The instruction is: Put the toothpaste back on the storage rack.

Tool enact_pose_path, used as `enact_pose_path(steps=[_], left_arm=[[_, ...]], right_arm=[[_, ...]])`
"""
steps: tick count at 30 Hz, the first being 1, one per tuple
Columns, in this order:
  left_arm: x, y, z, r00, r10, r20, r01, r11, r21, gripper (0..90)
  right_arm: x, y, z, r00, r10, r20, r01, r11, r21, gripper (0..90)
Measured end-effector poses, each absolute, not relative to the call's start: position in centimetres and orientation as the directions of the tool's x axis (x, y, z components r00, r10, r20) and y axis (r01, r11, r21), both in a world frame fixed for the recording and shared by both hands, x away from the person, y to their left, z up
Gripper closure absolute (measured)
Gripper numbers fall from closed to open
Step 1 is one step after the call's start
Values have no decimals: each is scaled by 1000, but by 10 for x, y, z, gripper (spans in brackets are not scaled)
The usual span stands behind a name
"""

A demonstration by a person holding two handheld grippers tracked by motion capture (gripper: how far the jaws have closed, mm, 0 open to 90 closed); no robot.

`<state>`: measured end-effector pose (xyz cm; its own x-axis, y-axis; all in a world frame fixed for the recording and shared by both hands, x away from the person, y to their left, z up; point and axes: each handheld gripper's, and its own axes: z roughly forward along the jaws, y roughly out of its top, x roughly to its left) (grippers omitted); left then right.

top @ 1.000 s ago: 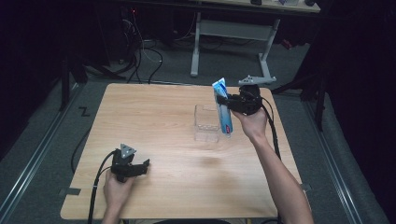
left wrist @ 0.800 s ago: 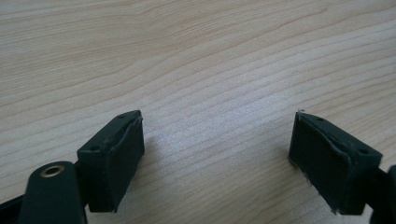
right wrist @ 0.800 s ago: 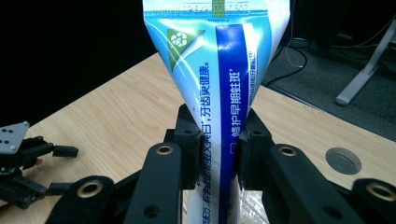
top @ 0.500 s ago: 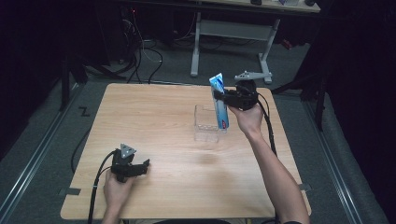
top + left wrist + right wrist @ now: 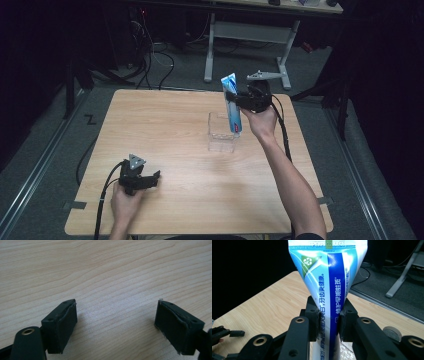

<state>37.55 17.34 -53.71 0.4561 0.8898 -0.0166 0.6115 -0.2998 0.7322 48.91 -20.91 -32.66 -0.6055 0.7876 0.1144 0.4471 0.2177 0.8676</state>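
My right gripper [image 5: 234,98] is shut on a blue and white toothpaste tube [image 5: 231,104], held upright over a clear plastic box [image 5: 221,132] on the table's right half. In the right gripper view the tube [image 5: 329,285] is pinched between the two jaws, its crimped flat end up, and the right gripper [image 5: 329,322] holds it around the middle. The tube's lower end hangs at the box's right side. My left gripper [image 5: 150,180] rests open near the table's front left; in the left gripper view the left gripper [image 5: 116,322] has bare wood between its jaws.
The wooden table [image 5: 165,125] has dark floor around it. A white desk frame [image 5: 245,35] and cables [image 5: 155,60] stand beyond the far edge. A cable [image 5: 102,200] trails from the left gripper off the front edge.
The right gripper has moved slightly left with the tube, bringing it more upright over the clear box. The left gripper has not moved.
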Motion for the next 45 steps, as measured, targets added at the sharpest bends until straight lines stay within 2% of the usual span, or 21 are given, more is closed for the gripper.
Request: enact_pose_path(steps=[22, 45], left_arm=[[376, 173, -537, 456, 890, -16, 611, -300, 732, 185], [376, 173, -537, 456, 890, -16, 611, -300, 732, 185]], right_arm=[[505, -208, -344, -554, 824, 119, 477, 197, 857, 736], [510, -197, -357, -571, 813, 117, 480, 215, 850, 731]])
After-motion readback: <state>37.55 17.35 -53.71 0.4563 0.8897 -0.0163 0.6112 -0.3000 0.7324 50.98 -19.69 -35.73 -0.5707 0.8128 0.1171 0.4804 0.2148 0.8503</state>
